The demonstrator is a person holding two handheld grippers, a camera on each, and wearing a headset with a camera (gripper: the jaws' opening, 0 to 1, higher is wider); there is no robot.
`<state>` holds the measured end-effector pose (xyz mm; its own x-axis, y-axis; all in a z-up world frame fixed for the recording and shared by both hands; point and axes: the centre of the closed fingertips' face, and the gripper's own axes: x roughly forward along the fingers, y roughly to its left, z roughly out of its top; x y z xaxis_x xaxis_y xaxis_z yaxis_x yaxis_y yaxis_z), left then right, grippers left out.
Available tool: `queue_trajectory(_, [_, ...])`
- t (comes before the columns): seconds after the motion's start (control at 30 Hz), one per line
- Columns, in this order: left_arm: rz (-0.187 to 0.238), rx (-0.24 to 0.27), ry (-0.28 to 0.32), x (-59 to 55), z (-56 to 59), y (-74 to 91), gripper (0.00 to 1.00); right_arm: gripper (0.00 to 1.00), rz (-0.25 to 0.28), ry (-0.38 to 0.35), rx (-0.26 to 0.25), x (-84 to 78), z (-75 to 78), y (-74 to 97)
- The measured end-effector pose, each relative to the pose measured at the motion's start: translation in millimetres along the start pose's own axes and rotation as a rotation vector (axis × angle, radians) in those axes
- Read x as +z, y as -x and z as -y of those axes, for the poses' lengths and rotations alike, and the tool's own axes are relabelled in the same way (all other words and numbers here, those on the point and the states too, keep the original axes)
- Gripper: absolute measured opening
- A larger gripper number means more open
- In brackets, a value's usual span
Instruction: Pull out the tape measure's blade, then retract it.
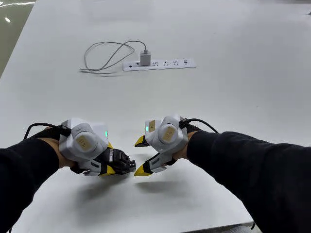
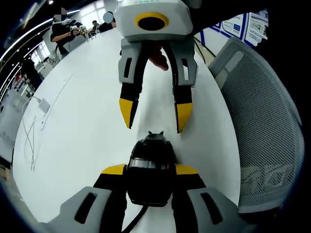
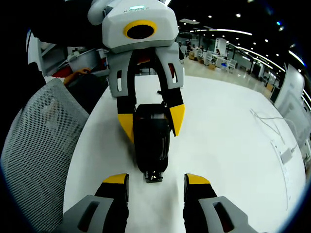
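Your left gripper point(image 2: 150, 171) fingers clamped on tape measure point(image 2: 151, 145). Case looks hard and slick, so squeeze firm. Right gripper point(image 3: 156, 180) fingers apart; pinch thin blade hook point(image 3: 153, 175), probably springy.

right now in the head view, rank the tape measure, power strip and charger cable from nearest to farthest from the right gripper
1. tape measure: just left of the right gripper, clamped in the left gripper.
2-3. power strip and charger cable: both far up the table, cable to the left; too close to call.
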<state>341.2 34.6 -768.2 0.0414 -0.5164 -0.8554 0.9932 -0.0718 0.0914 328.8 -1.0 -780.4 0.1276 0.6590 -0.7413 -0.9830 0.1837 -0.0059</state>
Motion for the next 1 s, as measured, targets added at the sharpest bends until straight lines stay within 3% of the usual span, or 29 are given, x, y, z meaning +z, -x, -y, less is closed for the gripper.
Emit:
queue_trajectory(0.2, [0.019, 0.0, 0.016, 0.1, -0.2, 0.3, 0.3, 0.32, -0.008, -0.003, 0.002, -0.1, 3.9, -6.3])
queue_trajectory(0.43, [0.017, 0.003, 0.014, -0.1, 0.2, 0.5, 0.3, 0.27, -0.041, 0.031, 0.022, -3.5, -3.2, -13.5])
queue_trajectory(0.57, [0.02, 0.007, 0.012, -0.3, 0.3, 0.4, 0.3, 0.15, -0.083, 0.064, -0.001, -11.5, -1.8, -17.5])
queue_trajectory(0.83, [0.021, 0.006, 0.014, 0.2, 0.0, -0.2, 0.3, 0.12, -0.075, 0.039, 0.003, -9.3, -3.2, -23.1])
queue_trajectory(1.0, [0.02, 0.008, 0.015, -0.1, -0.4, -0.4, 0.3, 0.1, -0.117, 0.027, 0.008, -9.9, -3.4, -25.1])
